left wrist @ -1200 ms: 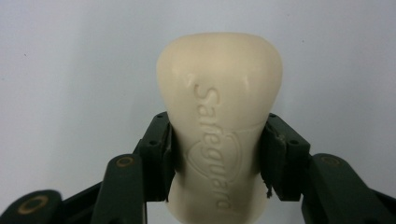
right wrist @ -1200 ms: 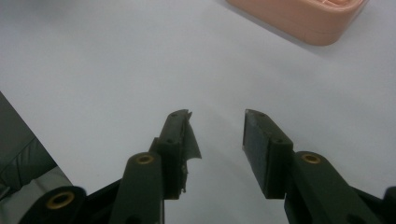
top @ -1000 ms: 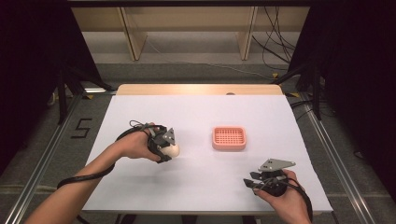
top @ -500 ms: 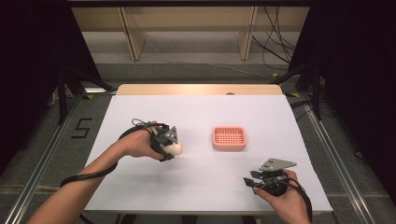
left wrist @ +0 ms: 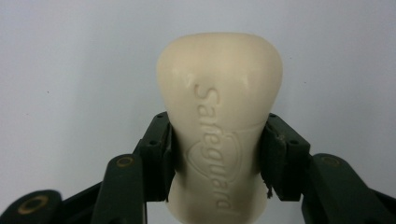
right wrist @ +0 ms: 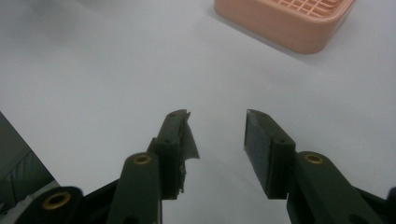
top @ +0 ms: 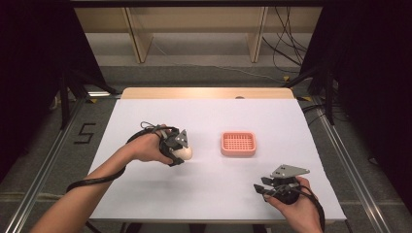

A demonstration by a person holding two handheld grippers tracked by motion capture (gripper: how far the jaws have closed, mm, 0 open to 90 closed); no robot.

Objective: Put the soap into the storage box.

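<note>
A cream bar of soap (left wrist: 219,116) with raised lettering sits between the two black jaws of my left gripper (left wrist: 217,154), which is shut on it. In the high view the soap (top: 183,152) and left gripper (top: 176,149) hang low over the white table, left of centre. A pink slatted soap dish (top: 238,143) lies on the table to the right of them; its corner (right wrist: 289,21) shows in the right gripper view. My right gripper (right wrist: 217,140) stands open near the front right (top: 261,187), nothing between its jaws, which have just been opening.
The white tabletop (top: 209,116) ends in a wooden strip (top: 209,93) at the far side. Metal rails (top: 340,145) flank the table. Cables trail from both grippers across the front.
The left hand has shifted slightly with the soap. The right hand stays in place.
</note>
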